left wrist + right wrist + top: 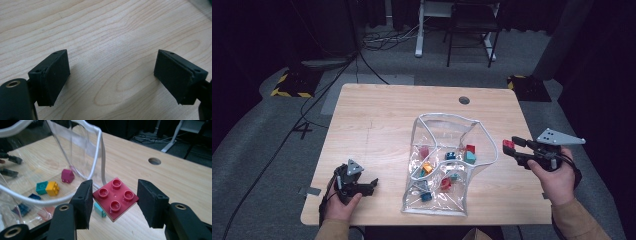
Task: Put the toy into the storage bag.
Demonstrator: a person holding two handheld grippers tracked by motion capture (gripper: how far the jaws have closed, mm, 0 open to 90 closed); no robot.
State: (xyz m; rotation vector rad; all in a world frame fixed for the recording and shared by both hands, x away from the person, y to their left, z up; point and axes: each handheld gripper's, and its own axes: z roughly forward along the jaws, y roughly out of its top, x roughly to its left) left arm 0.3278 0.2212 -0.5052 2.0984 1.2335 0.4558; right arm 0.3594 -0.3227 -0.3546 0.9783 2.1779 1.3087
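A clear plastic bag (439,127) with a white rim lies open on the wooden table (377,120), right of centre. It holds several small bricks, among them a teal one (470,157), an orange one (427,168) and a red one (445,185). My right gripper (513,150) hovers off the bag's right edge, shut on a red four-stud brick (115,198) that sits cornerwise between the pads. In the right gripper view the bag's rim (100,152) curves just ahead, with a magenta brick (67,175) inside. My left gripper (373,186) rests at the front left, open over bare wood (112,80).
A round cable hole (464,100) sits near the table's far edge. Cables, a chair and desk legs (419,30) stand on the floor beyond. Bare wood stretches across the table's left half and far side.
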